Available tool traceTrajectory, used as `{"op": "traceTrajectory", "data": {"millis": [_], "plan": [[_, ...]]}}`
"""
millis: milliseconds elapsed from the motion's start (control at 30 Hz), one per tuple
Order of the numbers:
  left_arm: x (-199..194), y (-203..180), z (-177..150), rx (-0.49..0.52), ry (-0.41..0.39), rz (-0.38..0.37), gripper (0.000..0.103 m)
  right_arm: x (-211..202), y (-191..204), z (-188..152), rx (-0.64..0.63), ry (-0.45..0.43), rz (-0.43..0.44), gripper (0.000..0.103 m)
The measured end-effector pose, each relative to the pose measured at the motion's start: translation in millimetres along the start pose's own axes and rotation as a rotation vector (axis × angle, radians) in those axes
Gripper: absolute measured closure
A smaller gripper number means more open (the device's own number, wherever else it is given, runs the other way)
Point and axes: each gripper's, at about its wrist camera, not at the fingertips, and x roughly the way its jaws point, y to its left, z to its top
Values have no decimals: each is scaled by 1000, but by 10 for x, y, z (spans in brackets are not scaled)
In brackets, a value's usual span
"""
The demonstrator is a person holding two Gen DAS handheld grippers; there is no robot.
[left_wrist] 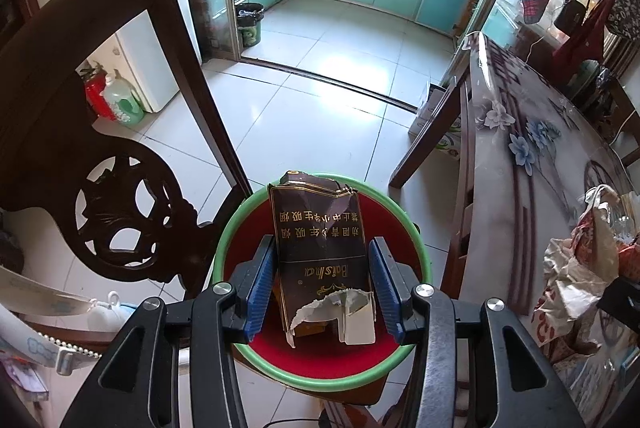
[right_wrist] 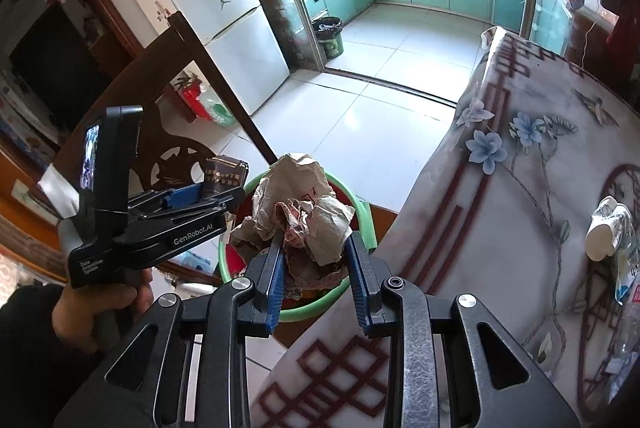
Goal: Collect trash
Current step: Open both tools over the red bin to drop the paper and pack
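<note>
A green-rimmed red bin stands on the floor beside the table. My left gripper is over it, with a torn dark brown cigarette pack between its blue pads; the pads stand slightly apart from the pack's sides. The same gripper and pack show in the right wrist view. My right gripper is shut on a crumpled brown paper wad and holds it above the bin. In the left wrist view that wad shows at the right.
A dark carved wooden chair stands left of the bin. The table with a flowered cloth is at right, bearing a crushed paper cup and a plastic bottle. A second lined bin stands by the kitchen doorway.
</note>
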Motion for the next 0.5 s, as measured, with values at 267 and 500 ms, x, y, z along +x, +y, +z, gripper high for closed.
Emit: {"op": "traceTrajectory", "data": {"millis": [267, 500], "plan": [[71, 44, 71, -2, 9, -10, 55, 38, 14, -3, 6, -14, 23, 59], [103, 97, 94, -42, 15, -9, 38, -46, 48, 11, -8, -51, 20, 29]]}}
